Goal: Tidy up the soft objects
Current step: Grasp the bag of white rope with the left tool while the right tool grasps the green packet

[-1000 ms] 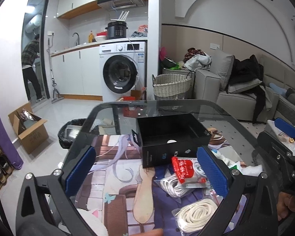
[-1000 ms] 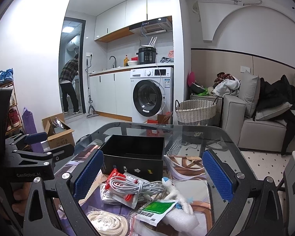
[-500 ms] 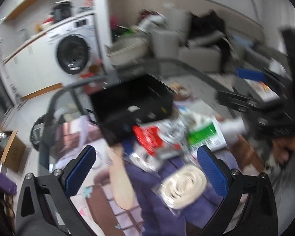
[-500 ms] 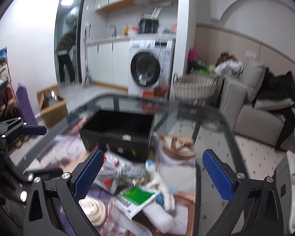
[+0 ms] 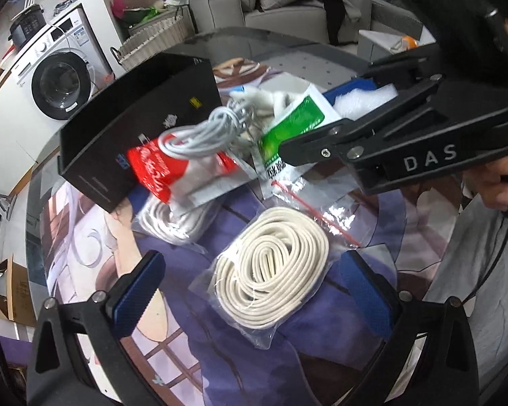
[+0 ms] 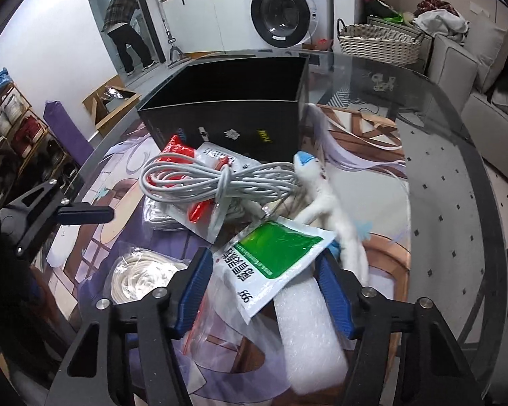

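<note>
While both grippers tilt steeply down over the glass table (image 6: 457, 176), each frames a different item. The left gripper (image 5: 254, 291) hangs with its 2 blue pads wide apart and nothing pressed between them; the bagged coil of cream rope (image 5: 271, 274) lies on the purple printed mat (image 5: 172, 348) between and just ahead of the pads, apart from both. The right gripper (image 6: 264, 287) is closing its jaws around the green-and-white sachet (image 6: 271, 264), which sits between the 2 blue pads; the right pad is at the sachet's edge, while the left pad still shows a gap. In the left wrist view a hand (image 5: 491, 182) grips the handle of that right gripper at the far right.

Largest of the items is the open black box (image 6: 227, 108), standing upright at the back of the mat. In front of it and touching its wall lies a red-and-white packet (image 5: 159, 172), with a bundle of grey cable (image 6: 213, 182) resting on top. A white foam roll (image 6: 308, 331) lies under the sachet. Just beside the cable sprawls a small white plush toy (image 6: 325, 199) with a blue-tipped head. The sachet is flat, glossy, and leans tilted over the foam roll and an empty clear zip bag (image 5: 325, 203).
</note>
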Available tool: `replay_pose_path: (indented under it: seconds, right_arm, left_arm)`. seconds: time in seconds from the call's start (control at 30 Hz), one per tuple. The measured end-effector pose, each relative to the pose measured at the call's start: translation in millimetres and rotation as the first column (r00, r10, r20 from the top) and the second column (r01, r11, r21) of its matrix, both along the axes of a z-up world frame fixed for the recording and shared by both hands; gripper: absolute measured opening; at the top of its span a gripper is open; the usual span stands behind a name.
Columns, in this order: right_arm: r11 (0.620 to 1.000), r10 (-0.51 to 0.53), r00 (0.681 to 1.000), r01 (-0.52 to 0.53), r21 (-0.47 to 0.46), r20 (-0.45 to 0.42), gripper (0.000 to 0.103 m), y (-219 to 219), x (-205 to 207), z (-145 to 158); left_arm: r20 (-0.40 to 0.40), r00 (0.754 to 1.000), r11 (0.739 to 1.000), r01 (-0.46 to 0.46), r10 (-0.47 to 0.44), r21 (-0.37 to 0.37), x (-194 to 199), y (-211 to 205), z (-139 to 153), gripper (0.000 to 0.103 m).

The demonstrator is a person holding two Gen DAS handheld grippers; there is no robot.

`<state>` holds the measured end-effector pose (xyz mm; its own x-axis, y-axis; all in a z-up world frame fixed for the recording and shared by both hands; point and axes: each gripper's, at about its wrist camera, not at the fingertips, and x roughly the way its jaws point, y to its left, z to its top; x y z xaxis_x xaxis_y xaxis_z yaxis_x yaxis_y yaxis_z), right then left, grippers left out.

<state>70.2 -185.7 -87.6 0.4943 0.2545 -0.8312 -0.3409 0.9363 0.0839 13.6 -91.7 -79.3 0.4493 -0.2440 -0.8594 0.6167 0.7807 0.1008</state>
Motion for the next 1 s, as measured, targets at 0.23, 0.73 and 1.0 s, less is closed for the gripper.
replay_pose_path:
  seconds: [0.23, 0.73, 1.0]
  right_arm:
    - [1.000, 0.024, 1.000, -0.024, -0.014, 0.009, 0.052, 7, 1, 3]
    - [0.994, 0.113, 0.992, -0.113, -0.005, 0.051, 0.016, 20, -7, 9]
    - [0.988, 0.151, 0.986, -0.148, -0.044, 0.070, 0.011, 27, -11, 18]
  left_arm:
    - [-0.031, 0.999, 0.999, -0.014, 0.015, 0.036, 6, -2, -12, 0.101]
    - [-0.092, 0.993, 0.997, -0.075, 0.074, -0.012, 14, 24, -15, 0.043]
    - [-0.109, 0.984, 0.989, -0.146, 0.143, -0.015, 7, 55, -15, 0.044]
